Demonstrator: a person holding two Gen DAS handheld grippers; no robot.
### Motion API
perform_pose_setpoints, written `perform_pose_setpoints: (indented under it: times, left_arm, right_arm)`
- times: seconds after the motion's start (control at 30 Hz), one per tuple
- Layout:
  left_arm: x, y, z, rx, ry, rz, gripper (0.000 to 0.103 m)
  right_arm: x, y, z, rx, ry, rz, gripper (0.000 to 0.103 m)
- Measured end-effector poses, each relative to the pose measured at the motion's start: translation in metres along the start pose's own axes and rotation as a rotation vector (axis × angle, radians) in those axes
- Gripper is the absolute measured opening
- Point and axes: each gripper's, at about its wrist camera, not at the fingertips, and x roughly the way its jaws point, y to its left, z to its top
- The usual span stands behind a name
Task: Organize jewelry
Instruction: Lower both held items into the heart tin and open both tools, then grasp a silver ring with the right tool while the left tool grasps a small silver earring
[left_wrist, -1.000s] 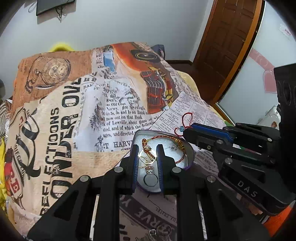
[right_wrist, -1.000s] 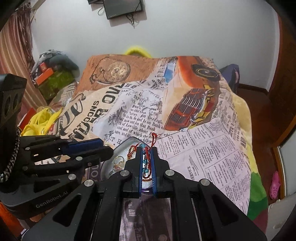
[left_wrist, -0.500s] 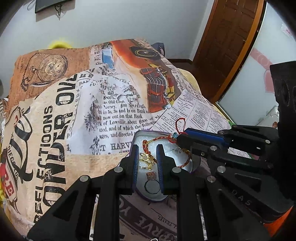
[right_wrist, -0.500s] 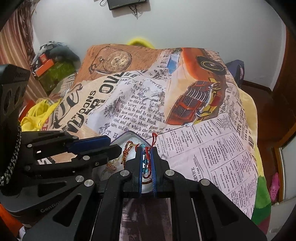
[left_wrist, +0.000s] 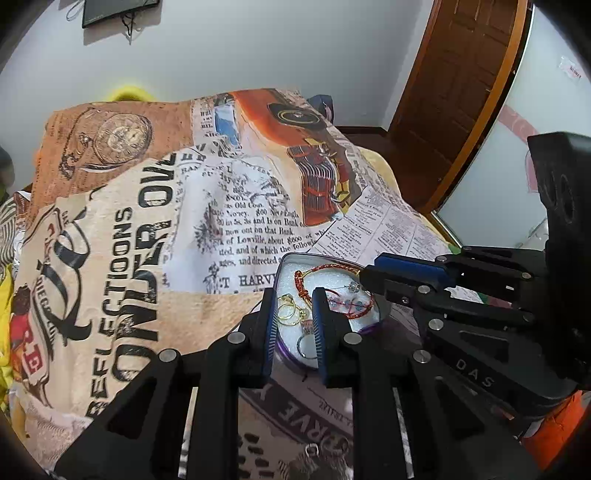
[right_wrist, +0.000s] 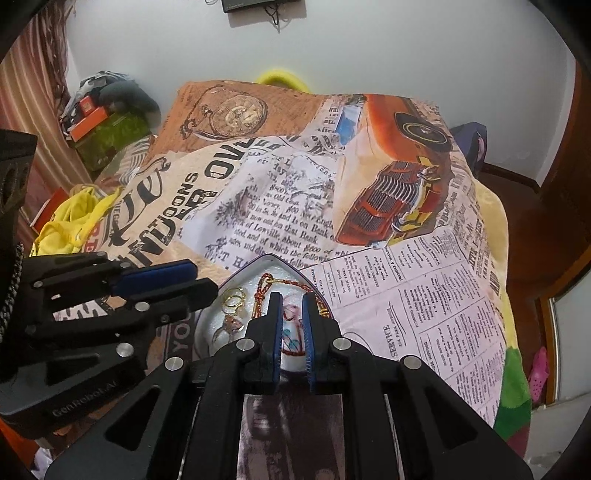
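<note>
Left gripper (left_wrist: 293, 295): parted, holding nothing, poised over the near left part of the tin (left_wrist: 286, 263). Gold rings (left_wrist: 290, 305) visible in the gap between the fingers, lying on the white padding, not pinched. Silver ring (left_wrist: 306, 345) nearer the camera, also loose on the padding.

Right gripper (right_wrist: 293, 299): parted as well, holding nothing, fingers straddling the middle of the tin (right_wrist: 266, 258) — the gap narrower than on the left. Red cord bracelet (right_wrist: 264, 291) looped across the padding, its beaded portion below and between the fingers; contact with the pads cannot be confirmed, though nothing appears clamped. Judged as a release just completed or a fresh pick about to begin; which of the two cannot be told.

Tin set on the near part of the bedspread (right_wrist: 406, 295), within reach of both tools, presumably so that pieces drop straight in. All jewelry in clear view inside the tin: rings grouped to the left, bracelet to the right and rear. Small metal bits on the cloth at the bottom edge of the left view — too blurred to identify.

Risk: soft bedding under the tin, so downward pressure may tip it.

Beyond the bed: white wall, wooden door (left_wrist: 454, 92) at right.
</note>
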Motion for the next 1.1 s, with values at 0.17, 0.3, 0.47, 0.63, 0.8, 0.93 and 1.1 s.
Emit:
perform_pose_setpoints:
  times: [0.17, 0.3, 0.47, 0.63, 0.8, 0.93, 1.1]
  left_arm:
    - [-0.026, -0.002, 0.0, 0.005, -0.034, 0.015, 0.018]
    - [-0.048, -0.004, -0.003, 0.01, -0.057, 0.027, 0.019]
    - [-0.072, -0.005, -0.009, 0.014, -0.082, 0.038, 0.024]
    - [-0.091, -0.005, -0.016, 0.016, -0.096, 0.049, 0.025]
    - [-0.107, -0.004, -0.026, 0.013, -0.106, 0.057, 0.027]
    - [-0.112, -0.001, -0.036, 0.014, -0.104, 0.07, 0.031]
    - [-0.112, 0.008, -0.052, 0.004, -0.079, 0.08, 0.031]
  right_arm:
    - [-0.018, 0.007, 0.0, 0.001, -0.031, -0.012, 0.026]
    - [-0.035, 0.011, 0.0, 0.006, -0.06, -0.02, 0.029]
    - [-0.055, 0.018, -0.004, 0.009, -0.085, -0.03, 0.029]
    - [-0.071, 0.027, -0.011, 0.012, -0.098, -0.033, 0.029]
    - [-0.079, 0.034, -0.019, 0.023, -0.1, -0.012, 0.044]
    - [-0.081, 0.041, -0.027, 0.025, -0.106, -0.013, 0.048]
    - [-0.074, 0.047, -0.037, 0.033, -0.078, -0.002, 0.048]
